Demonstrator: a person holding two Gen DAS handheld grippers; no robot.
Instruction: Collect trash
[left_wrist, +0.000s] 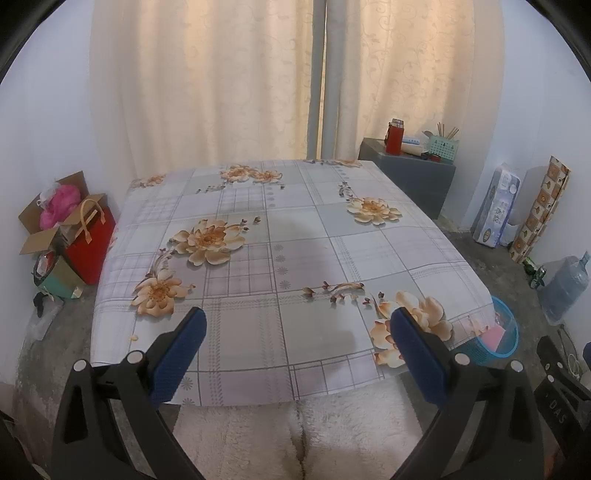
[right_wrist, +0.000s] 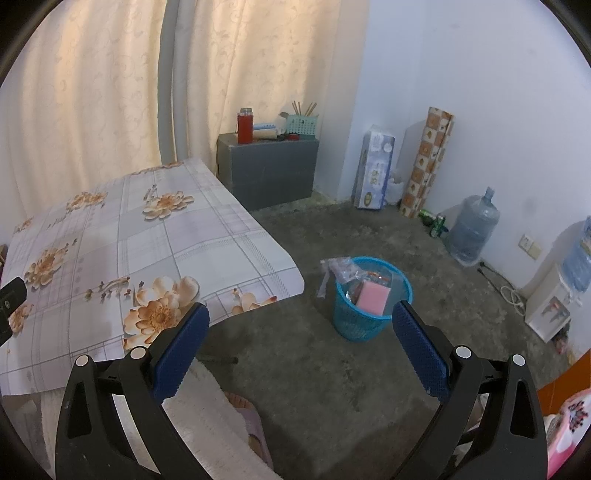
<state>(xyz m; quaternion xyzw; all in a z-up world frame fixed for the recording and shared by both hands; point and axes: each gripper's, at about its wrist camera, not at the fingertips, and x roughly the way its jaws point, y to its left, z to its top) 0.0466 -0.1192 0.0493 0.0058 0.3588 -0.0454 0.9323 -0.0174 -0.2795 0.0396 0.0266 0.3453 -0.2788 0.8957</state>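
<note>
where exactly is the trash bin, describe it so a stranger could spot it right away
Start at the table with the floral checked tablecloth. On the concrete floor just off its near right corner stands a small blue mesh waste basket, with a pink sponge-like block and clear wrappers sticking out. It is the only bright blue open container; the nearby water jug is closed and pale.

The left wrist view looks forward and slightly down from the near edge of the desk (left_wrist: 295, 236), straight across its flowered cloth to the curtains (left_wrist: 207, 74) — close to the desk. The right wrist view sits further right, angled toward the floor and the blue basket (right_wrist: 373, 314). Both share the desk's right corner, the basket, the grey cabinet (right_wrist: 267, 171) and the water jug (right_wrist: 472, 229) — far right.
</note>
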